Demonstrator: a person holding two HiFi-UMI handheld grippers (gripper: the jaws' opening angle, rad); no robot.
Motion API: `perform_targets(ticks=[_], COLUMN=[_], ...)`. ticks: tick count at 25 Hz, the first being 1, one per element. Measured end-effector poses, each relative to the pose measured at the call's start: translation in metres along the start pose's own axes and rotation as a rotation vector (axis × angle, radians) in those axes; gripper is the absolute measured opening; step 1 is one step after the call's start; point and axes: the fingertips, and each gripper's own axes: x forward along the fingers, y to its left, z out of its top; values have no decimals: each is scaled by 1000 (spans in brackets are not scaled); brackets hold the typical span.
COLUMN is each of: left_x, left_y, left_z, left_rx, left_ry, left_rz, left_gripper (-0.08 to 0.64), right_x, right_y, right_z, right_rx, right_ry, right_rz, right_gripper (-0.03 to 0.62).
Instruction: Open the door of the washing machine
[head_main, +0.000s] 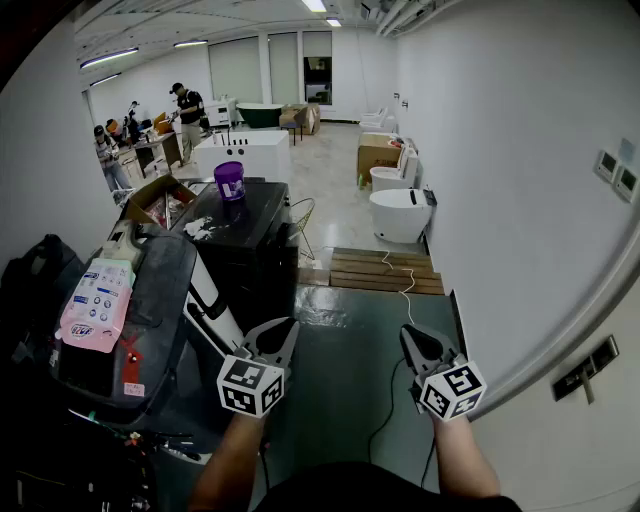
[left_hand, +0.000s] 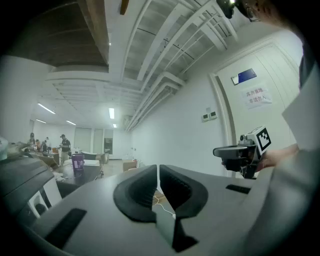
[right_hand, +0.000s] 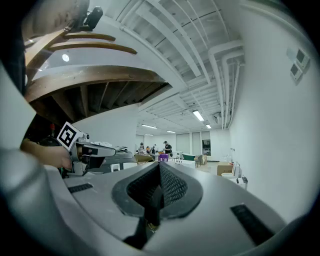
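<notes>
The washing machine (head_main: 150, 300) stands at the left of the head view, with a dark grey lid and a pink and white label (head_main: 95, 300) on its top. Its door is closed. My left gripper (head_main: 289, 324) hovers just right of the machine, level, its jaws shut on nothing. My right gripper (head_main: 406, 331) is held farther right over the green floor, also shut and empty. In the left gripper view the left gripper (left_hand: 158, 170) shows its pads together, with the right gripper (left_hand: 245, 150) off to the side. The right gripper view shows the right gripper (right_hand: 160, 167) with touching pads.
A black appliance (head_main: 250, 235) with a purple cup (head_main: 229, 181) on top stands behind the washer. A wooden pallet (head_main: 385, 270), white sanitary fixtures (head_main: 400, 215) and a cardboard box (head_main: 378, 152) line the right wall. A cable (head_main: 405, 290) trails on the floor. People stand at the far left.
</notes>
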Motion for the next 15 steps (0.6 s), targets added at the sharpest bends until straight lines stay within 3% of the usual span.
perform_targets(ticks=[15], left_x=[-11], left_y=[3], left_z=[-10], left_rx=[-20], left_ry=[25], left_rz=[18], left_gripper=[23], right_x=[5], right_y=[17], right_z=[-5], right_rx=[20], right_ry=[16], right_rz=[57], right_gripper=[17])
